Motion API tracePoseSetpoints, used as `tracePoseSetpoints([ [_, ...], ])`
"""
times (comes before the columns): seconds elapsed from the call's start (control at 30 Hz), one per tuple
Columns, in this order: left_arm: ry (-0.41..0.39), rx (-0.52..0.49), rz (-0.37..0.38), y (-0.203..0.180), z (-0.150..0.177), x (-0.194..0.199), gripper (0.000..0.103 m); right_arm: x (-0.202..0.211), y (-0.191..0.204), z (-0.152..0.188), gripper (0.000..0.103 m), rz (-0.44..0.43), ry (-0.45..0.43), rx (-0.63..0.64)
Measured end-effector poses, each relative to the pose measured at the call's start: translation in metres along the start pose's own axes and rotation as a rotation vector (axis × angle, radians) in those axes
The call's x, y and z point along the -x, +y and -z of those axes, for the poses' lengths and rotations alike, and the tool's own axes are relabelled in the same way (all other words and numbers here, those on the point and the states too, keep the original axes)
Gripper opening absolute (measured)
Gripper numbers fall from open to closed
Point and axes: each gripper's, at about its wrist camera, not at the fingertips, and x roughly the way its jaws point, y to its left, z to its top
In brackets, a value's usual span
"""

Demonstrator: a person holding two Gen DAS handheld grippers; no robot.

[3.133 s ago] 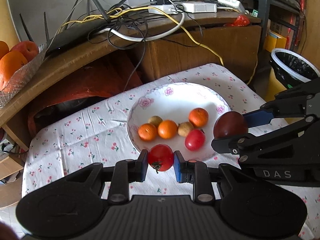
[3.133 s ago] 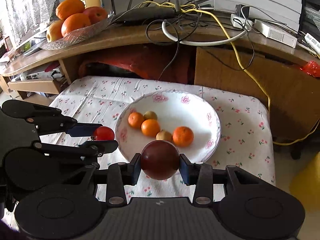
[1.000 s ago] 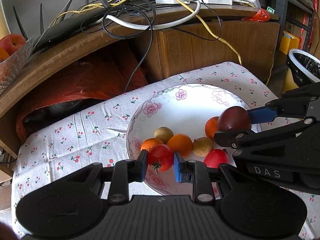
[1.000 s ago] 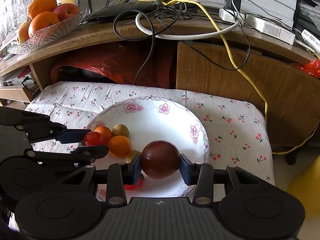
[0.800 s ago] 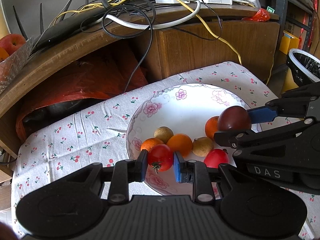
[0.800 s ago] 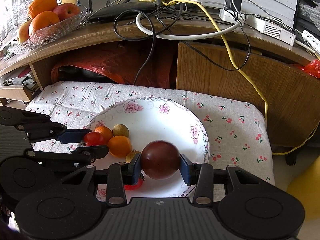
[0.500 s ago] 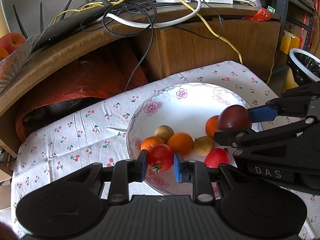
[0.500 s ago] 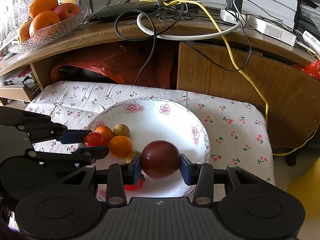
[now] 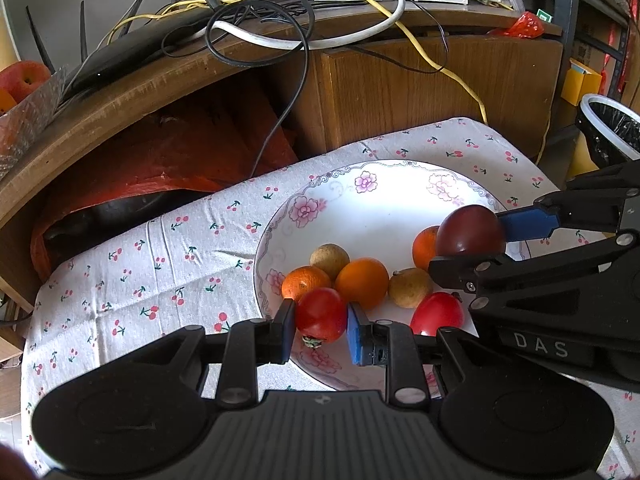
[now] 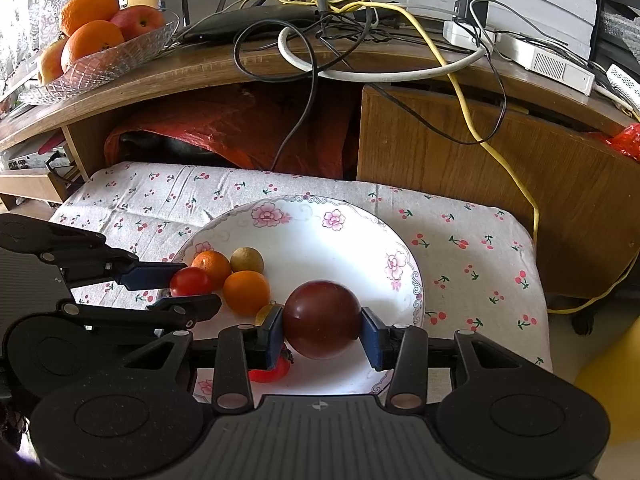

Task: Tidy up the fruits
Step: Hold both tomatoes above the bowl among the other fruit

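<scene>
Both grippers now hang over the plate (image 9: 404, 184): the left gripper (image 9: 321, 326) carries its red tomato (image 9: 321, 314) in, the right gripper (image 10: 322, 330) its dark plum (image 10: 322, 314).
</scene>
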Motion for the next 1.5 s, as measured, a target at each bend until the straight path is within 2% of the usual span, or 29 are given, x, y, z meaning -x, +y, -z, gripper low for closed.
tracePoseSetpoints([
  [1.5, -0.015, -0.017, -0.023, 0.0008, 0.0004, 0.0011, 0.034, 0.0001, 0.0009, 0.0006, 0.038, 0.008, -0.020, -0.006],
])
